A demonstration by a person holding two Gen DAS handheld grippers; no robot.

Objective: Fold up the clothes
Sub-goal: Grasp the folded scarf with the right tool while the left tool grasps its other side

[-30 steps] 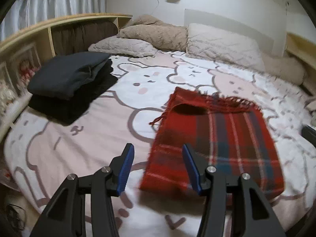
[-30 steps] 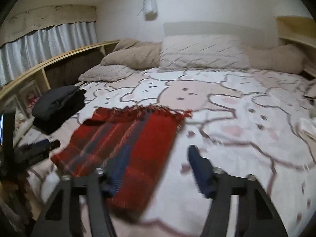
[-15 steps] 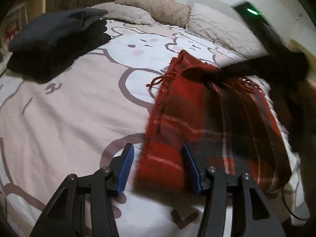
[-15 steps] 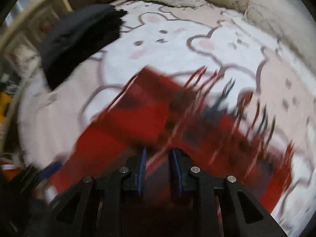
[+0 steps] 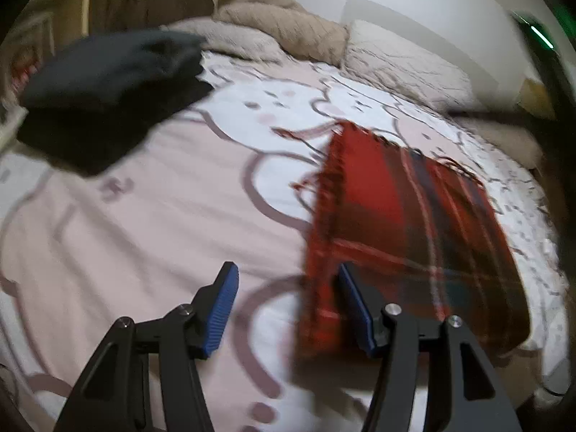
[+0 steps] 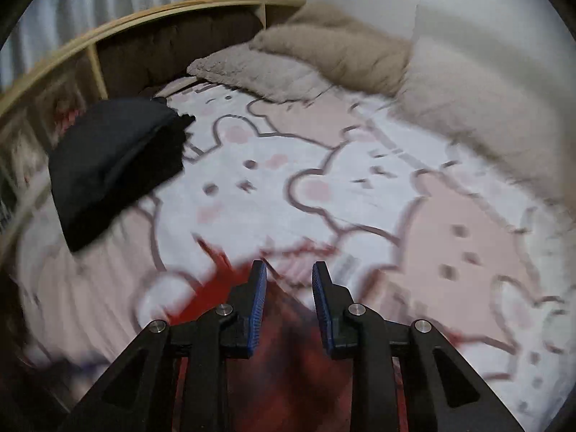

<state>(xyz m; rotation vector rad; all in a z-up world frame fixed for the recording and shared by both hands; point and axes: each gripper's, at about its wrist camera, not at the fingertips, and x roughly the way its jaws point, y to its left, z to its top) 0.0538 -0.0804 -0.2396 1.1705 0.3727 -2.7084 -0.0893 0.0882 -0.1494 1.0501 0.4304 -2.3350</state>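
A folded red plaid scarf (image 5: pixel 406 223) with fringe lies on the bunny-print bedspread (image 5: pixel 151 208). My left gripper (image 5: pixel 286 306) is open, low at the scarf's near left corner, its right finger against the scarf's edge. My right gripper (image 6: pixel 289 293) hovers over the scarf's far fringed end (image 6: pixel 288 352), jaws narrowed with a gap; the blurred red cloth lies below and between the fingers, and a grip on it cannot be made out.
A stack of dark folded clothes (image 5: pixel 108 86) sits at the bed's left side, also in the right wrist view (image 6: pixel 118 158). Beige pillows (image 6: pixel 324 54) line the headboard. A wooden shelf (image 6: pixel 108 36) runs along the left.
The right gripper has narrowed from wide open and swung over the scarf's far end. The left gripper has dropped toward the scarf's near left corner, still open.
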